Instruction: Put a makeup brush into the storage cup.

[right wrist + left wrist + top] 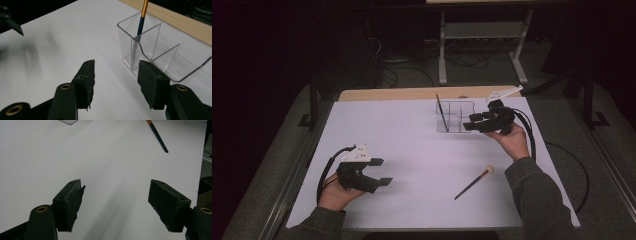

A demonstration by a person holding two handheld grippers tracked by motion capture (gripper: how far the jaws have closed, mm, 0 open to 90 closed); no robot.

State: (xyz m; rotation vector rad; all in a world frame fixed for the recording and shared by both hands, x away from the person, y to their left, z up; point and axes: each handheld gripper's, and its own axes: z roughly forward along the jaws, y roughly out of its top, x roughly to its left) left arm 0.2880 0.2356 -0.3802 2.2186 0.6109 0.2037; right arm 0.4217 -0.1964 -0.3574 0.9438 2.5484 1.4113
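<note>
The brush (473, 183) lies loose on the bench (412, 145), well apart from the right gripper (116, 82), whose fingers (86, 80) stand apart on nothing just beside the clear organizer (160, 50) — another brush (140, 23) stands inside. The left gripper (115, 205) gapes empty too. A careless swing could tip the organizer — its far wall is cut off.

We see a flat white rectangular tabletop (412, 150) with a light wooden strip (412, 93) along its 12 o'clock edge. A clear plastic divided organiser box (455, 116) sits on it toward 1 o'clock, near that strip. A thin dark-handled brush with a pale round tip (473, 183) lies flat toward 4 o'clock, angled, well apart from the box.
</note>
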